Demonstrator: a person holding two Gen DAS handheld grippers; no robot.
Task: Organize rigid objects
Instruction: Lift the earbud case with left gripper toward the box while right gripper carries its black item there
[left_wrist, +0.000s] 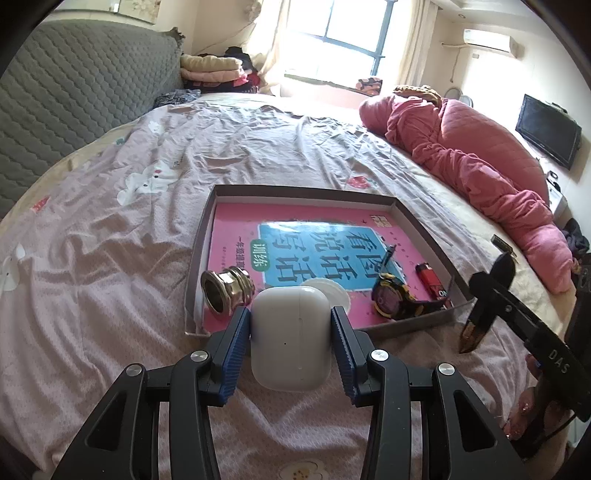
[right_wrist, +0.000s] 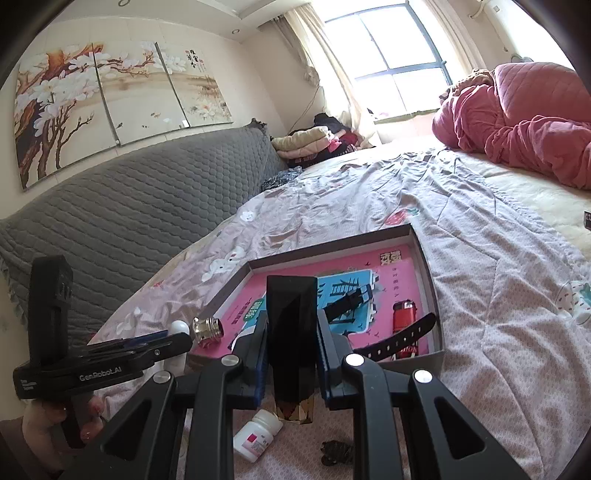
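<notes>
White and smooth, an earbud case (left_wrist: 290, 338) sits clamped between the blue pads of the left tool (left_wrist: 290, 325), held just over the near edge of the box (left_wrist: 406, 212). The right tool (right_wrist: 291, 354) is clamped on a tall black bottle (right_wrist: 291, 332) with a gold bottom. Both things are up off the bed (left_wrist: 110, 240), so they are not put away yet.

Four things already lie in the box, on top of a pink book (left_wrist: 236, 236): a metal ring (left_wrist: 227, 291) in the near left corner, a white lid (left_wrist: 327, 288), a watch (left_wrist: 393, 299) and a red lighter (left_wrist: 430, 282). I think the job is about half done. The case and the bottle look like the next things to go in.

Only the right view shows what is left out on the bed: a white pill bottle (right_wrist: 256, 435) lying on its side, and a small dark thing (right_wrist: 336, 452) beside it that I cannot make out. Those two would need picking up too.

Only the left view shows the whole case and the watch face. In the right view the black bottle hides most of the watch, and only its straps show.
</notes>
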